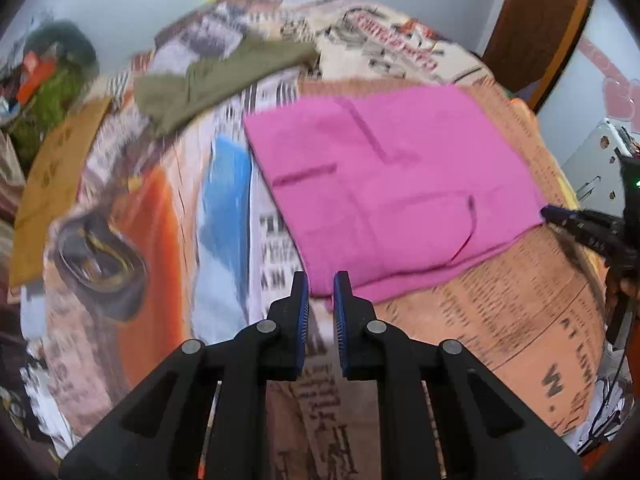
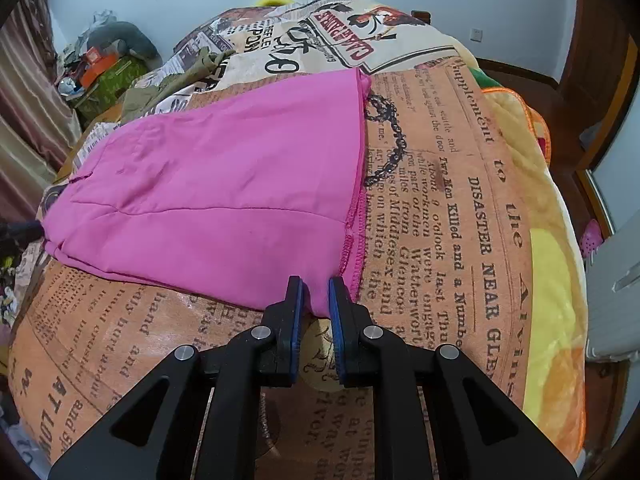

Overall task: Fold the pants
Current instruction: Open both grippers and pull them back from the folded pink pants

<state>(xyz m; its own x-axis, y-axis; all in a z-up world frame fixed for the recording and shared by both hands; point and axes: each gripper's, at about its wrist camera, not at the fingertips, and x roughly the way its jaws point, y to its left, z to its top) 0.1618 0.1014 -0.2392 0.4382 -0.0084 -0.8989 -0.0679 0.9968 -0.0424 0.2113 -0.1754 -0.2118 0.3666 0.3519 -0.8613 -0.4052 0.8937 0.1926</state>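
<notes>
Right wrist view shows your right gripper with fingers narrowly parted around a corner of the flat pink cloth pants, lying folded on the newspaper-print bed cover. Your left gripper is likewise narrow at the opposite corner, though whether either actually pinches cloth I cannot tell. By my judgement, at least one more fold is left.

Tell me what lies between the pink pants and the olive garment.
Only printed newspaper-pattern bedcover separates the pink pants from the olive garment, seen in the left wrist view.

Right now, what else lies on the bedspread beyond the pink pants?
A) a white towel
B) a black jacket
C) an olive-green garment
C: an olive-green garment lies crumpled on the newspaper-print bedspread, past the far side of the pink pants.
</notes>
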